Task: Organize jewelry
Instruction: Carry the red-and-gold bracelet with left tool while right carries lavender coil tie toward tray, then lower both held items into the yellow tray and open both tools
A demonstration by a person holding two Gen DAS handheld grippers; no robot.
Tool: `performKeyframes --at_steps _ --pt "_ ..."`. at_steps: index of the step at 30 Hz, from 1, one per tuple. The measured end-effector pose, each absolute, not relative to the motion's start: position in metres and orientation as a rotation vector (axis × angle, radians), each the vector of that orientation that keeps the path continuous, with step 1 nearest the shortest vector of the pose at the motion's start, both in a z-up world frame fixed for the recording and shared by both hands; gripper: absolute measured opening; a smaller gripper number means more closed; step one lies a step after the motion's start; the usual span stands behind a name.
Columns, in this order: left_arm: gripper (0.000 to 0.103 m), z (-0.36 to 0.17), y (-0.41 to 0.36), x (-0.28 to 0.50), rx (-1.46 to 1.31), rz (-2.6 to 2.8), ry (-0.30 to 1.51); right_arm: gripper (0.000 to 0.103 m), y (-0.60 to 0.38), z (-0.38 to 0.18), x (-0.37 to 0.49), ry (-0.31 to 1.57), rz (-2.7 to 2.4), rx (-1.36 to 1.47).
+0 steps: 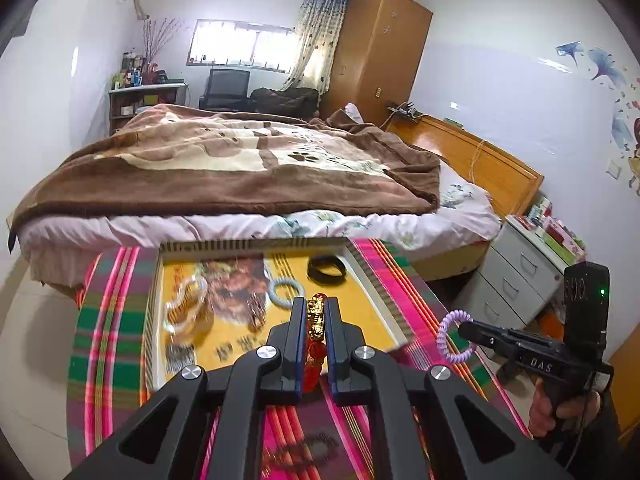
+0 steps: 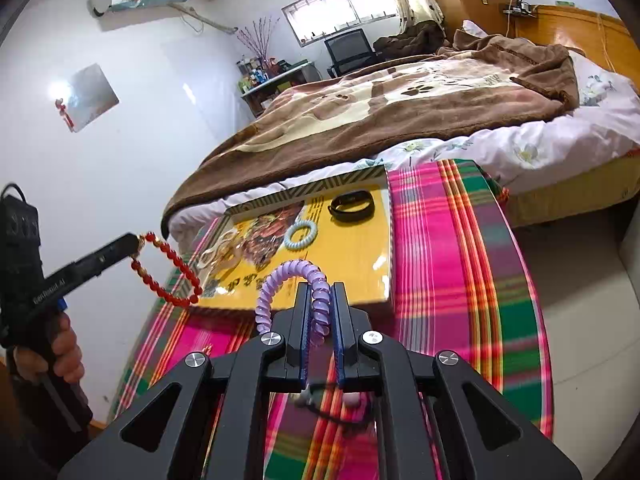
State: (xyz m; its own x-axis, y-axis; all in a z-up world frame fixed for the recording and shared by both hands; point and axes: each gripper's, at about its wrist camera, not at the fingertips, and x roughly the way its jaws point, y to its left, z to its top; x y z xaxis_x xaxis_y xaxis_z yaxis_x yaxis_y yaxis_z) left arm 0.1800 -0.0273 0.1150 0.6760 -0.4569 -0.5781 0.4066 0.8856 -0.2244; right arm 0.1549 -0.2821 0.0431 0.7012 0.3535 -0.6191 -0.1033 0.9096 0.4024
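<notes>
Left wrist view is showing the left tool (image 1: 316,312) clenching a red bead bracelet (image 1: 315,344) by its gold charm, hanging above the tray's (image 1: 372,276) near edge, probably for setting down inside. Right tool (image 2: 320,300) is gripping a purple coil band (image 2: 288,280) over the striped table (image 2: 460,260), likely waiting its turn. A black band (image 2: 352,205) and pale blue coil (image 2: 301,235) are already lying in the tray.

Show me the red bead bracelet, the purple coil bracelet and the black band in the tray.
red bead bracelet (image 2: 168,270): right wrist view, hanging beads.
purple coil bracelet (image 2: 276,280): right wrist view, coil's left arc.
black band (image 2: 352,203): right wrist view, its loop.
</notes>
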Motion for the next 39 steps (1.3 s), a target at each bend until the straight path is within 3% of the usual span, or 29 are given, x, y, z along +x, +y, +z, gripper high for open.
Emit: performKeyframes --at_steps 20,39 --pt "0.008 0.048 -0.065 0.336 -0.066 -0.474 0.798 0.01 -0.262 -0.022 0.28 0.945 0.183 0.232" --pt "0.008 0.008 -0.068 0.386 0.022 -0.35 0.854 0.01 -0.244 -0.04 0.315 0.969 0.092 0.067"
